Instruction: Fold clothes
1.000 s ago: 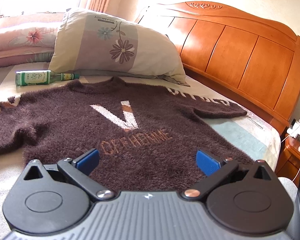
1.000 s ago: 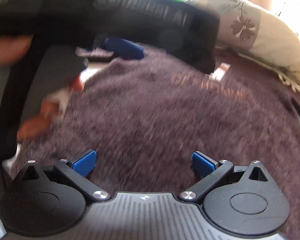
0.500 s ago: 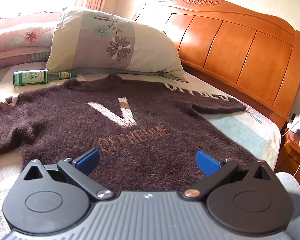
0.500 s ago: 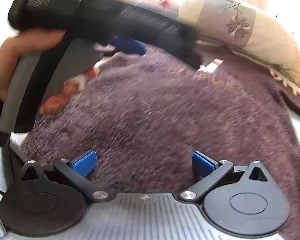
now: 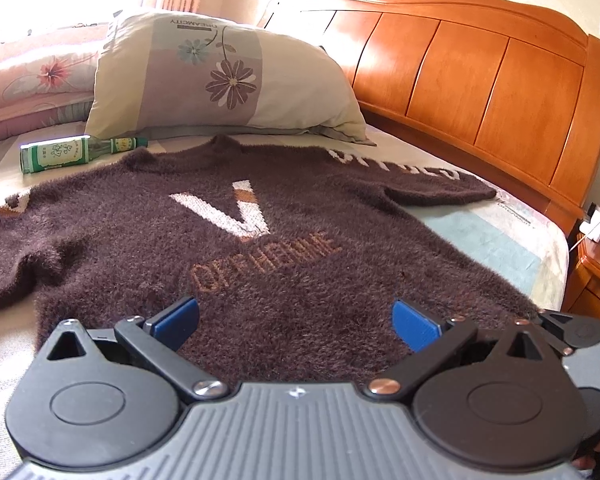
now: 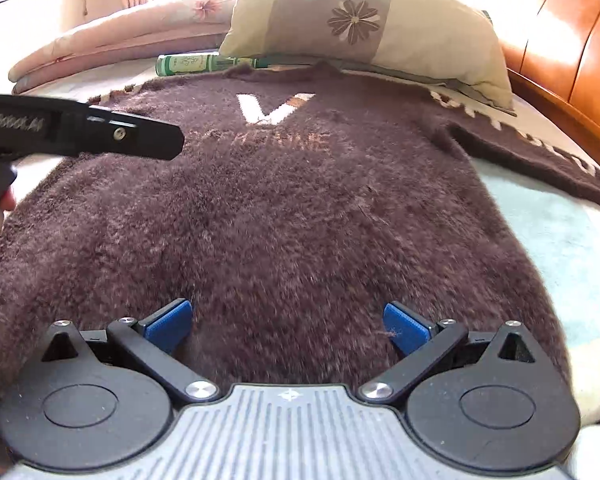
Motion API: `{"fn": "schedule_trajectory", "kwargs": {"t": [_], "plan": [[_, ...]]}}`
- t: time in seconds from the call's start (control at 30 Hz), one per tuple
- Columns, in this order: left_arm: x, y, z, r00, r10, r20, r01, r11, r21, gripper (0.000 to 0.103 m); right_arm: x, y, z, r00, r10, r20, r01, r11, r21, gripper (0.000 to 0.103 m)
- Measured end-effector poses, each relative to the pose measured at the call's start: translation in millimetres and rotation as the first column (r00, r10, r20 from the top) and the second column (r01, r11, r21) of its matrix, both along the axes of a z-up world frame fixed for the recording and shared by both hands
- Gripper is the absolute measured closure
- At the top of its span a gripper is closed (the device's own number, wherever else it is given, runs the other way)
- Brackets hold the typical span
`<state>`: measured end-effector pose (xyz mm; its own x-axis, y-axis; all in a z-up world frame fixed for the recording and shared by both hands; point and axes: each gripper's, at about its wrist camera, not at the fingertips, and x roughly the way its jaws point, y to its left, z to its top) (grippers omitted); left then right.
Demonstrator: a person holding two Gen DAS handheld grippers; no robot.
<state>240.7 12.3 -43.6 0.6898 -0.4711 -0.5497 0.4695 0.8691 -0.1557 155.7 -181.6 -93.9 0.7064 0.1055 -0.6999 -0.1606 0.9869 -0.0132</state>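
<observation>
A fuzzy dark brown sweater [image 5: 260, 240] with a white V and orange lettering lies flat on the bed, front up, sleeves spread to both sides. My left gripper [image 5: 296, 322] hovers open over its bottom hem, nothing between the blue pads. The right wrist view shows the same sweater [image 6: 300, 208] from the hem, and my right gripper [image 6: 288, 326] is open just above the fabric. The left gripper's black body [image 6: 80, 132] reaches in from the left edge there, held by a hand.
A floral pillow [image 5: 220, 76] rests above the sweater's collar, with a green glass bottle [image 5: 68, 152] lying beside it. A wooden headboard [image 5: 480, 72] runs along the right. A nightstand with chargers [image 5: 596, 248] stands past the bed's edge. A folded pink quilt [image 6: 112, 36] lies far left.
The right gripper has pulled back and steadied at the hem; the left gripper's body, earlier filling the top of its view, now sits at the far left. The left view barely shifted.
</observation>
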Motion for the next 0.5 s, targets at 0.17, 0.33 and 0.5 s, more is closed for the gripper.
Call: {"fn": "schedule_trajectory", "kwargs": {"t": [0.17, 0.33, 0.5], "plan": [[1, -1, -3, 1.0, 0.01, -0.004, -0.01, 1.0, 0.012, 0.001, -16, -1, -4, 0.999, 0.008, 0.031, -0.007, 1.0, -0.025, 0.0], [1, -3, -7, 1.0, 0.014, -0.012, -0.014, 1.0, 0.028, 0.001, -18, -2, -4, 0.999, 0.0, 0.053, 0.0, 1.0, -0.011, 0.0], [2, -3, -7, 1.0, 0.015, -0.012, -0.014, 1.0, 0.027, 0.001, -18, -3, -4, 0.998, -0.001, 0.055, 0.001, 1.0, -0.003, 0.0]]}}
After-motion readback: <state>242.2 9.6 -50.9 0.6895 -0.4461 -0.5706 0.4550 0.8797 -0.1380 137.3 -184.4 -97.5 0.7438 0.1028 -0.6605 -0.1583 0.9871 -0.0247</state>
